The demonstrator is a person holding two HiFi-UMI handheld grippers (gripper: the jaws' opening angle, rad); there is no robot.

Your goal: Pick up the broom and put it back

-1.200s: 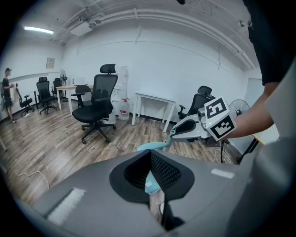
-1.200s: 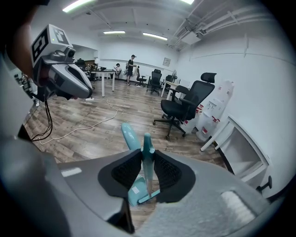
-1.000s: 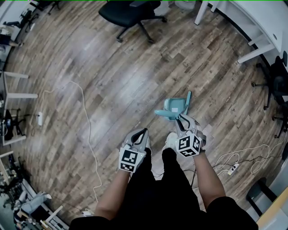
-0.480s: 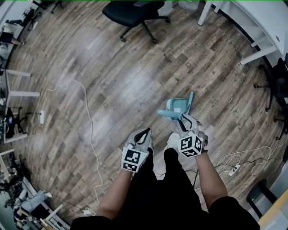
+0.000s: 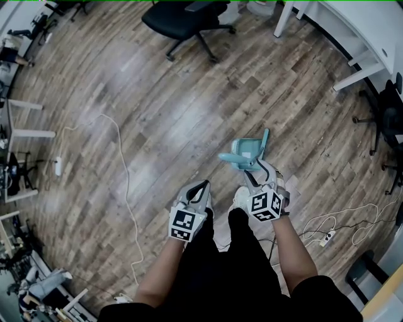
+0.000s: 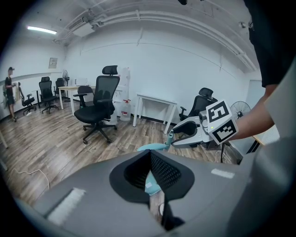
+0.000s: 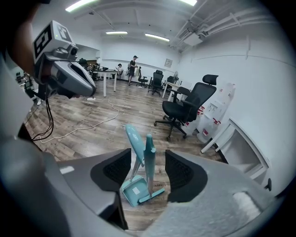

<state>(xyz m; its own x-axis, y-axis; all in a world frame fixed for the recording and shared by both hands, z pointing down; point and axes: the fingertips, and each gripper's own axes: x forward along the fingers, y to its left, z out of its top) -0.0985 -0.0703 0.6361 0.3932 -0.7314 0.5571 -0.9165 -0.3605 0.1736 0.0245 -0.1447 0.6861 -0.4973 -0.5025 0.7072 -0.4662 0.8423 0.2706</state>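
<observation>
Wood-plank floor (image 5: pixel 157 113) runs across an office with a black swivel chair (image 5: pixel 182 19) well away at the far side. On it, just ahead of the person's feet, the teal broom (image 7: pixel 149 157) stands upright beside its matching dustpan (image 7: pixel 131 190). The right hand-held gripper (image 7: pixel 148 172) has just been opening and is now spread wide, the broom handle between its pads but touching neither. The left hand-held gripper (image 6: pixel 150 159) hangs alongside, pinched together and empty. The broom looks set back in place, so a clean release matters: draw the right one straight back along its own line, with no sideways drift, because a brush against the handle could tip it.
</observation>
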